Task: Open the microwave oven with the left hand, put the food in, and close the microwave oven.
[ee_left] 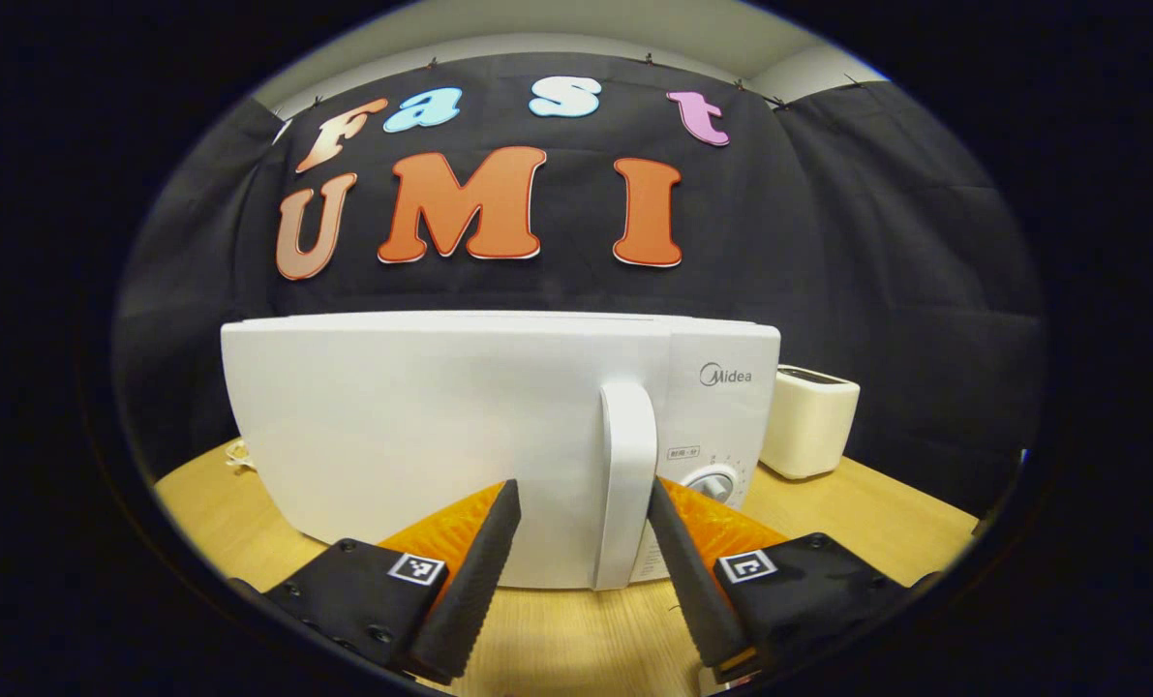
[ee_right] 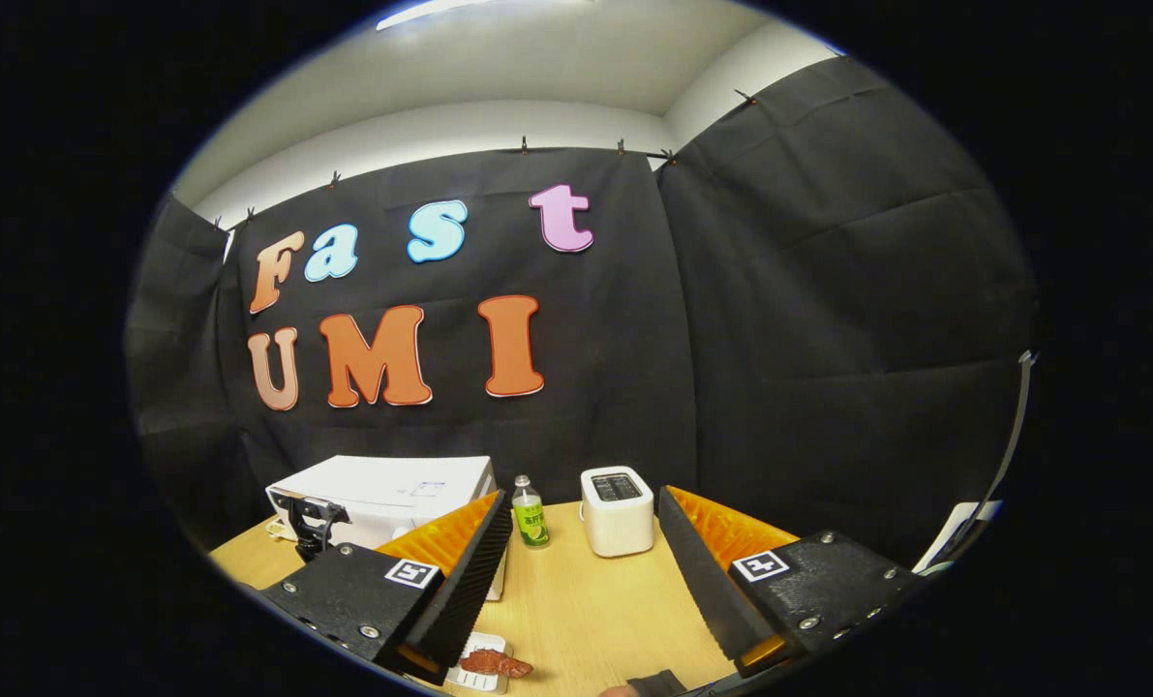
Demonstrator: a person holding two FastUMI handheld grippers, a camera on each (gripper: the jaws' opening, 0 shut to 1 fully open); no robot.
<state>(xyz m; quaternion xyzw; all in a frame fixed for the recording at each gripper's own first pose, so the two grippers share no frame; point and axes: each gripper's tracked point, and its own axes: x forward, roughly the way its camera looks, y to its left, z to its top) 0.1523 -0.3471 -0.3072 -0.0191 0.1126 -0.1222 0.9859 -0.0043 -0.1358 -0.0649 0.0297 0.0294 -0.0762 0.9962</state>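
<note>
The white microwave [ee_left: 421, 436] stands in front of me with its door closed. My left gripper [ee_left: 582, 489] is open, and the door's vertical handle [ee_left: 626, 465] stands in the gap, close against the right finger; neither finger presses on it. In the right gripper view the microwave [ee_right: 392, 489] is at the left, with the left gripper [ee_right: 315, 528] in front of it. The food, a reddish-brown piece [ee_right: 495, 664] on a small white tray [ee_right: 470, 678], lies on the table just below my open right gripper [ee_right: 586, 501], which holds nothing.
A cream toaster [ee_left: 808, 421] stands right of the microwave on the wooden table [ee_left: 857, 503]. In the right gripper view a green-labelled bottle [ee_right: 529, 513] stands between the microwave and the toaster [ee_right: 617, 510]. The microwave's dial [ee_left: 712, 482] is right of the handle.
</note>
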